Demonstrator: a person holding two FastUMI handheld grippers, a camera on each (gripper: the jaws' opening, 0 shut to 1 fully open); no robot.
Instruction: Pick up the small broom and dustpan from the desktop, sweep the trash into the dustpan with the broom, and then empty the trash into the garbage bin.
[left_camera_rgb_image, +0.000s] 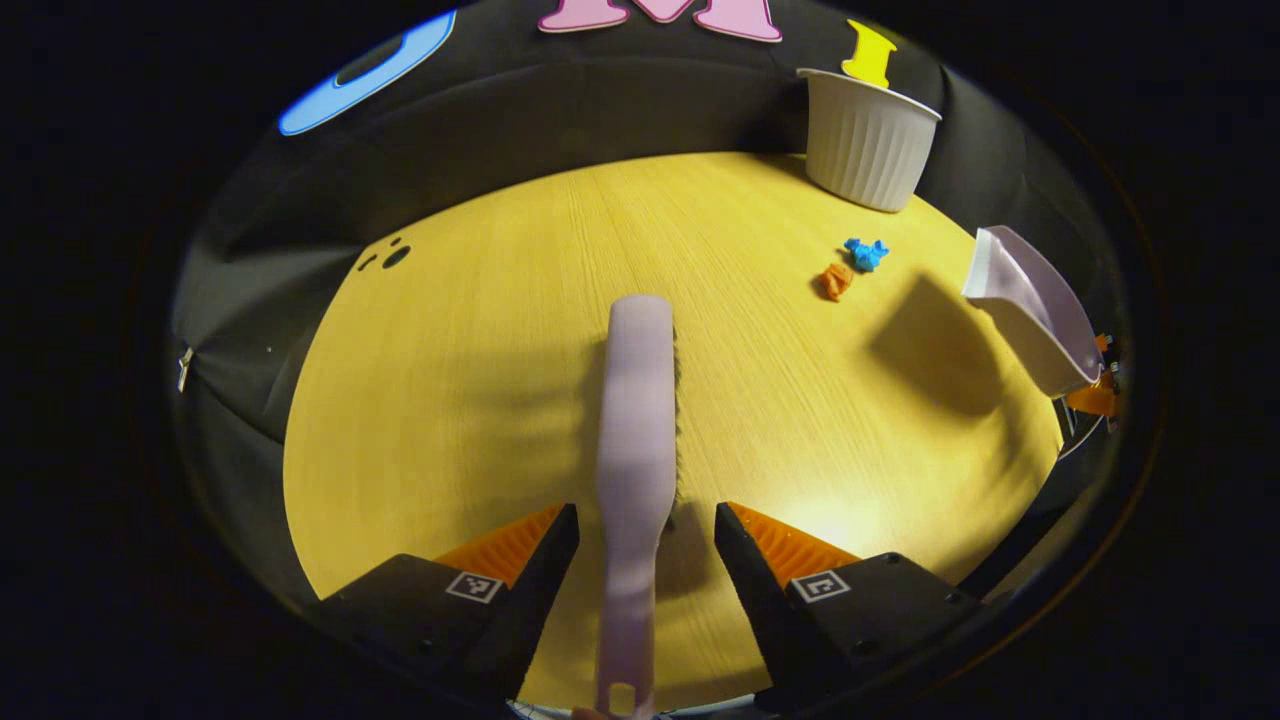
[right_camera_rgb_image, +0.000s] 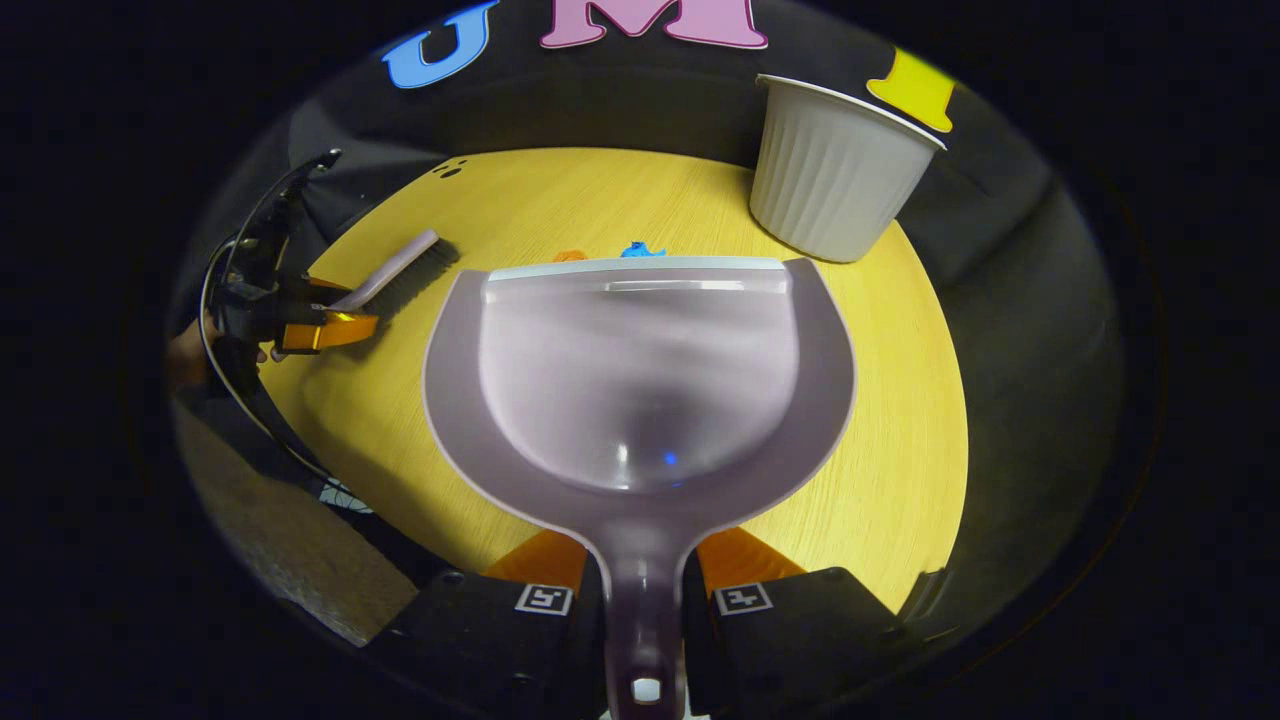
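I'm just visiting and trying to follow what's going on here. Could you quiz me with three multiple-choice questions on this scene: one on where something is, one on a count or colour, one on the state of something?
1. Where does the garbage bin stand?
A. At the far edge of the table, by the wall
B. On the floor
C. Inside the dustpan

2. How many scraps of trash lie on the table?
A. None
B. Two, the orange scrap and the blue scrap
C. Five

3. What is the state of the left gripper?
A. Shut on the bin
B. Holding a scrap
C. Open, its fingers either side of the broom handle

Answers: 1 A, the bin sits at the table's back edge. 2 B, the left gripper view shows two scraps side by side. 3 C, gaps show between fingers and handle, while the right gripper grips the dustpan.
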